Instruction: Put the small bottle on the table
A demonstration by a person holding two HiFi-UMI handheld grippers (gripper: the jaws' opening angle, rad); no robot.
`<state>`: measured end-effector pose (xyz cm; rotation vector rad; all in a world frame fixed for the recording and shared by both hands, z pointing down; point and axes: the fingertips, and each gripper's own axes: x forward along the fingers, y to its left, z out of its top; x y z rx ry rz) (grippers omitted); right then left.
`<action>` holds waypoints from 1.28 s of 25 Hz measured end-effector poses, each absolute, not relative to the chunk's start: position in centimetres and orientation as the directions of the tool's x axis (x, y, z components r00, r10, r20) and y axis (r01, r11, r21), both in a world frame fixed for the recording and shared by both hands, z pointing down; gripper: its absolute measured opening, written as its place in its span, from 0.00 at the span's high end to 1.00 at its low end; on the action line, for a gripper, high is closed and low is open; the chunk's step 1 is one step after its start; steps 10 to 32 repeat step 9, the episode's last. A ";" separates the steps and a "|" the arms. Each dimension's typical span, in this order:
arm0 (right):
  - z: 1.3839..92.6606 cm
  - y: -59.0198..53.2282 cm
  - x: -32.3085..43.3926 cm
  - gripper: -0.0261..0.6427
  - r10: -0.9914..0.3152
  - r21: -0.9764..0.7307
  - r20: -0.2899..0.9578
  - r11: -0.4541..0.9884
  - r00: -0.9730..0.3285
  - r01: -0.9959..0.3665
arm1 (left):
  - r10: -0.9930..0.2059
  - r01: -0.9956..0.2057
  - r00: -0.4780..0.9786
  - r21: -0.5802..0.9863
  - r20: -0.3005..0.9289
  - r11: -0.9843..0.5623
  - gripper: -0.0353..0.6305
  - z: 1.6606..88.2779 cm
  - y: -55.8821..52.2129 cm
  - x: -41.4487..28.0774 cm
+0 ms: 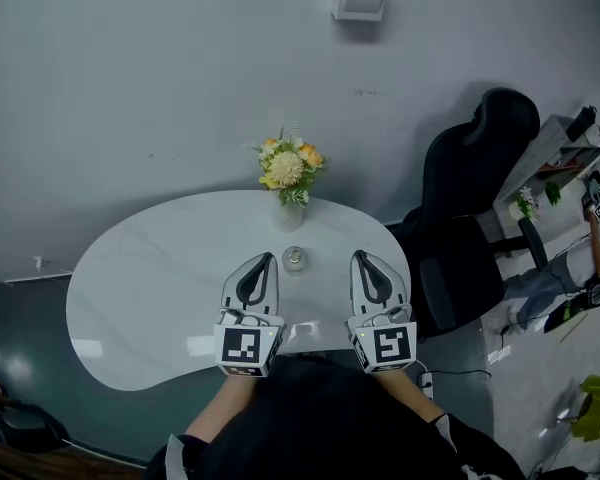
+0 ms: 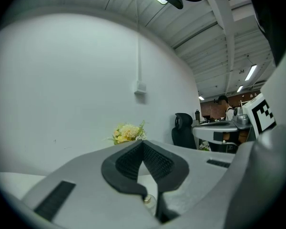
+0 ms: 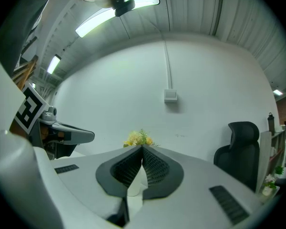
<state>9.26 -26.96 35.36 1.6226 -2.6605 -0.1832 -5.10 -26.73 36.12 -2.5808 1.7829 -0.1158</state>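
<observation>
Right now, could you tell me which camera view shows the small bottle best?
The head view: the small bottle stands whole on the table. The left gripper view catches only its top; the right gripper view misses it.

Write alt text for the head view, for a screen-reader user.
A small bottle stands on a white curved table between the left gripper and right gripper, both shut and empty, over the near edge. A vase of flowers sits at the far edge; a black office chair is at right.
</observation>
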 end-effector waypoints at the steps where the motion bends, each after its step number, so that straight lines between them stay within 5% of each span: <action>1: 35.4 -26.9 9.3 0.93 -0.885 0.110 -0.043 0.457 -0.463 -0.883 | -0.935 -0.935 0.350 -0.045 0.059 -0.352 0.94 36.1 -26.7 -5.0; 32: 35.9 -26.9 9.9 0.93 -0.869 0.113 -0.045 0.486 -0.493 -0.867 | -0.940 -0.939 0.338 -0.053 0.051 -0.341 0.94 36.1 -26.8 -4.0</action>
